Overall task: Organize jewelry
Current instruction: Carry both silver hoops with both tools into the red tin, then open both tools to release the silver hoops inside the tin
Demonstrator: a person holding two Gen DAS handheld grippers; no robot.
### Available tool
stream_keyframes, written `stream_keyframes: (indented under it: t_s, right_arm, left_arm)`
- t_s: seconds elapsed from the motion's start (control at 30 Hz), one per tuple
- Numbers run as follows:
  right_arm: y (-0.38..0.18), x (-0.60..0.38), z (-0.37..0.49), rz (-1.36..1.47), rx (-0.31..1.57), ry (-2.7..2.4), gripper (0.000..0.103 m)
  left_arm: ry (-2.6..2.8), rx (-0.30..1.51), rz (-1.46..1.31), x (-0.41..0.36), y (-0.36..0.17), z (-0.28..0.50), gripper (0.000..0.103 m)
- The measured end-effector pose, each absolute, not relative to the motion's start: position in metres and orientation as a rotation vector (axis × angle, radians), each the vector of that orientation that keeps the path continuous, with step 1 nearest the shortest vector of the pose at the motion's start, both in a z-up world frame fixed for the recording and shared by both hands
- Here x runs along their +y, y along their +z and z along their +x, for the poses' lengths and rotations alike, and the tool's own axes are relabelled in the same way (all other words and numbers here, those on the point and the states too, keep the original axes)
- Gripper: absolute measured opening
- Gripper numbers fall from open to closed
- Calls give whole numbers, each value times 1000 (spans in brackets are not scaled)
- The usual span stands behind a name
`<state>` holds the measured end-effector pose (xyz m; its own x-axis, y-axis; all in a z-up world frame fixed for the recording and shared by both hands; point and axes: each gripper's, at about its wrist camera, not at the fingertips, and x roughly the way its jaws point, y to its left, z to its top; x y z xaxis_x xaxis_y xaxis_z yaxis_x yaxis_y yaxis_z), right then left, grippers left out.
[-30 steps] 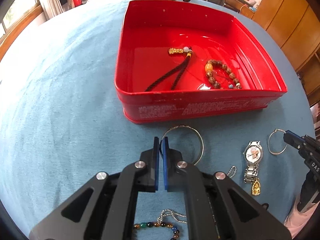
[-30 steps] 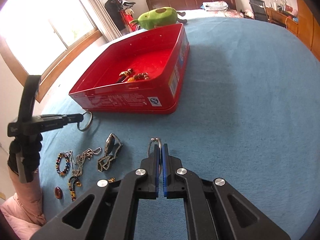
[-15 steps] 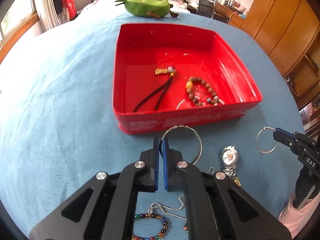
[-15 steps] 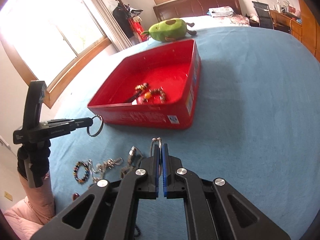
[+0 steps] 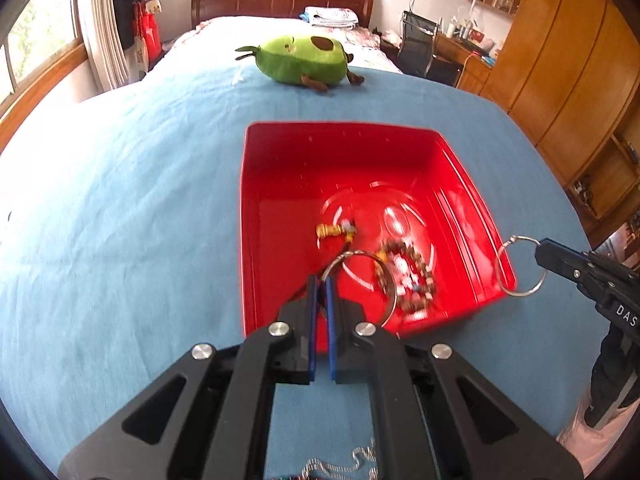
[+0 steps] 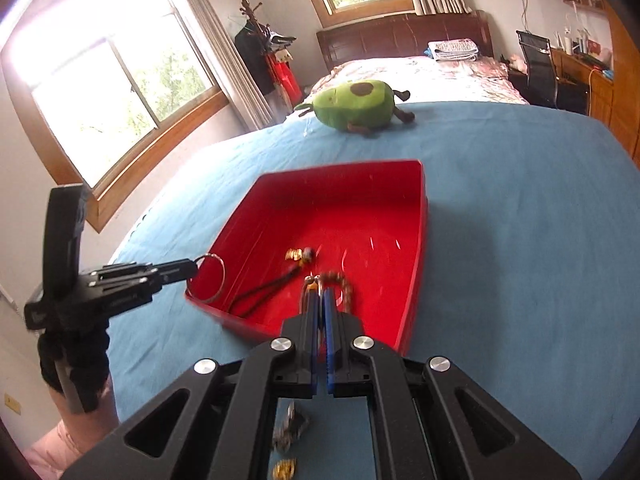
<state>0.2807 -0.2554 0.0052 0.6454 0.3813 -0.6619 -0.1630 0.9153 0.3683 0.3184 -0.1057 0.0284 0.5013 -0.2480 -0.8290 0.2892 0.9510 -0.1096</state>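
In the lower middle of the left wrist view, the left gripper [image 5: 320, 280] is pinching a large silver bangle [image 5: 390, 292] by its rim, its blue pads closed on the thin wire, and the hoop is hanging out to the right over the near part of the red tin [image 5: 276, 184]. At the right edge of the same frame the right gripper [image 5: 538, 249] is clamping a smaller silver ring [image 5: 500, 268], which is dangling just at the tin's right wall. In the right wrist view that ring is showing only as a small loop [image 6: 313, 280] peeking above the closed tips.

Judging from this, the step in hand is carrying both rings over the tin to drop them in. To do it well, each hand should be bringing its hoop fully inside the walls before letting go, since the smaller ring is sitting right over the rim and could fall outside. Releasing low, and clear of the pieces already inside, would likely be keeping the thin hoops from bouncing or tangling.

Farther in, on the tin's glossy floor, a black cord with a gold charm [image 5: 332, 231] and a brown beaded bracelet [image 5: 408, 276] are lying near each other, blurred. Beyond the tin, a green plush toy [image 5: 302, 60] is resting on the blue cloth [image 5: 120, 200].
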Motion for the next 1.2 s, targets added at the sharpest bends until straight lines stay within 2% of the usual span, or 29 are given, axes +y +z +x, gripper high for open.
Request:
stream_keyframes:
  t_s: [0.33,0.67,0.83,0.9,1.03,1.1,1.2]
  right_arm:
    - [-36,-247,348,287,920,286,3]
    - [-51,-242,373,269,952,269,3]
    - [-56,-242,374,254,960,248,3]
    - [-54,-243,371,240,951,230,7]
    - [-51,-245,368,245,942,222,7]
    - [-49,-247,365,237,932,209,11]
    - [-45,-249,360,230,920,191,15]
  left_arm:
    - [-285,1051,57,-122,-5,376,3]
    - [-252,1090,45,-121,-26,406,3]
    - [-264,1099,39,-120,-32,410,8]
    - [-266,1097,36,-119,-31,409,14]
    - [-265,1085,37,-118,-28,407,25]
    - [-267,1071,34,-117,-24,404,39]
    - [-283,1055,28,-117,-19,398,47]
